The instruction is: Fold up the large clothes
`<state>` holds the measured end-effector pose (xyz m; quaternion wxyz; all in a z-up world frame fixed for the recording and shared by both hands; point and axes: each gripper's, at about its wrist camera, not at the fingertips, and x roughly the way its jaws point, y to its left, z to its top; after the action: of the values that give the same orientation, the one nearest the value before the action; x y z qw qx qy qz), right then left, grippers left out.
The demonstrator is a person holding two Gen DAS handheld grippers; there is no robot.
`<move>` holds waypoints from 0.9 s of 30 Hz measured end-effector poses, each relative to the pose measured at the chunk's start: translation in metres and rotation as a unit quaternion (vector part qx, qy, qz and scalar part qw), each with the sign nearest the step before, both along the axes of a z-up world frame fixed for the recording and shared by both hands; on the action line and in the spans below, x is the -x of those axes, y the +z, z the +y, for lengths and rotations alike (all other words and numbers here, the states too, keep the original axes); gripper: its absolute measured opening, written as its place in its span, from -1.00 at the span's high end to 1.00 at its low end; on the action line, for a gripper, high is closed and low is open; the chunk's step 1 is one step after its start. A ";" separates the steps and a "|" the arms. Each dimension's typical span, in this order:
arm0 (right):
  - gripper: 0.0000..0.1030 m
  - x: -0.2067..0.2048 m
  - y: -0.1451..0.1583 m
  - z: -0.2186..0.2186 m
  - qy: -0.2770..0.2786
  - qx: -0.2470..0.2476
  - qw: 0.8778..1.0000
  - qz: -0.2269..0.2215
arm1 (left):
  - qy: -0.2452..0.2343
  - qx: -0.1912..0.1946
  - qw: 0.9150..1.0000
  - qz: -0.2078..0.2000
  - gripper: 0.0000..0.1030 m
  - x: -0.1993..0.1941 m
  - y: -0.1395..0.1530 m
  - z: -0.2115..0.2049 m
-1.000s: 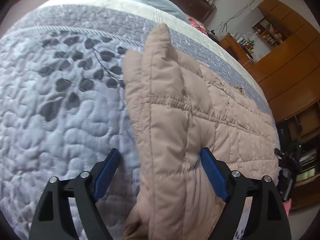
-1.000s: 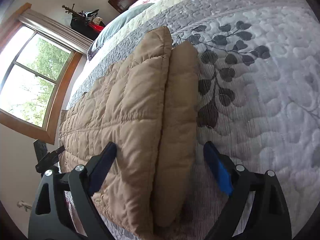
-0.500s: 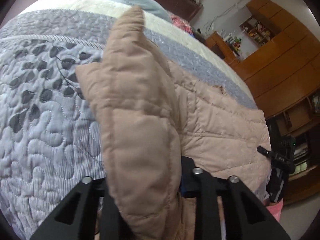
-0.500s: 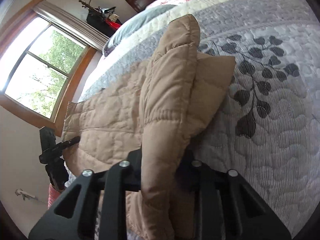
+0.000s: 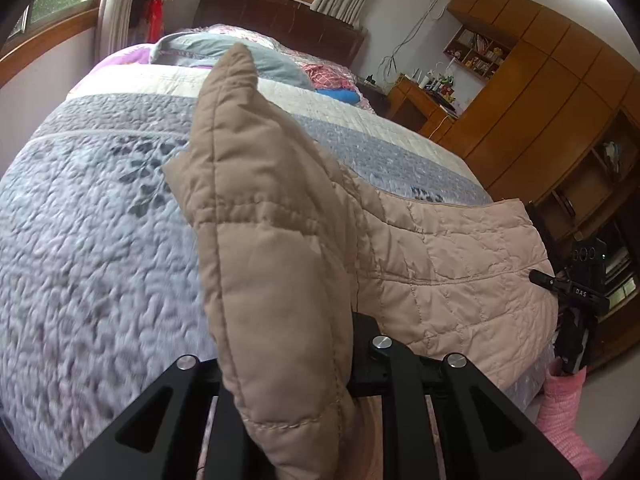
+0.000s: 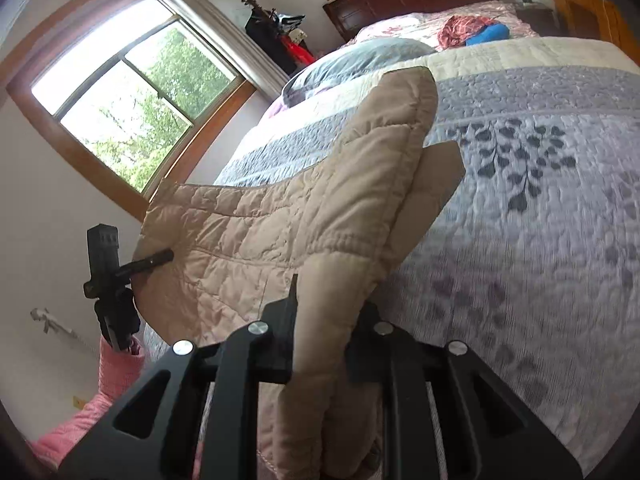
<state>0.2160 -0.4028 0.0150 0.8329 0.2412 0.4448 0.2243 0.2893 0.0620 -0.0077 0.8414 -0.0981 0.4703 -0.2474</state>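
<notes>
A tan quilted jacket [image 5: 448, 256] is lifted above the grey leaf-patterned bedspread [image 5: 88, 240]. My left gripper [image 5: 288, 360] is shut on one folded edge of the jacket, which stands up in front of the camera. My right gripper [image 6: 324, 344] is shut on the other folded edge of the jacket [image 6: 280, 232]. The jacket hangs stretched between the two grippers. Each view shows the other gripper at the jacket's far corner. The fingertips are hidden by the fabric.
The bedspread [image 6: 540, 240] covers a large bed with pillows [image 5: 240, 52] and a dark headboard [image 5: 280, 12] at the far end. A window [image 6: 128, 104] is on one side, wooden cabinets [image 5: 560, 100] on the other. A pink sleeve [image 5: 560, 408] shows low down.
Both grippers have closed on the jacket's folded edges and raised it off the bed. The views have tilted up toward the headboard and walls.
</notes>
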 end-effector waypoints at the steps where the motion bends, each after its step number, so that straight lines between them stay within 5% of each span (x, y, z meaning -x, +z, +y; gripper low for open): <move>1: 0.68 0.011 -0.003 0.004 0.006 0.002 1.000 0.003 | 0.000 -0.003 1.000 0.003 0.67 0.010 -0.002 0.003; 8: 0.68 0.044 -0.043 0.020 0.011 0.010 0.999 0.049 | 0.002 -0.033 0.999 0.032 0.59 0.051 -0.053 0.018; 13: 0.58 0.042 -0.092 0.014 -0.015 0.026 0.995 0.097 | 0.014 -0.060 0.997 0.054 0.21 0.038 -0.103 0.019; 16: 0.49 0.037 -0.118 0.013 -0.024 0.010 0.992 0.121 | 0.010 -0.037 0.997 0.063 0.03 0.033 -0.125 0.022; 21: 0.44 0.039 -0.126 0.013 -0.030 -0.003 0.993 0.118 | 0.014 -0.027 0.998 0.057 0.00 0.041 -0.129 0.025; 23: 0.20 0.039 -0.124 0.011 -0.033 0.018 0.993 0.111 | 0.021 -0.040 0.998 0.054 -0.05 0.046 -0.125 0.028; 27: 0.16 0.051 -0.103 0.006 -0.053 0.061 0.993 0.091 | 0.052 -0.063 0.996 0.041 -0.11 0.062 -0.106 0.042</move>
<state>0.1647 -0.3965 -0.0878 0.8130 0.2325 0.5179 0.1292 0.2269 0.1041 -0.1135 0.8374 -0.0790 0.5138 -0.1691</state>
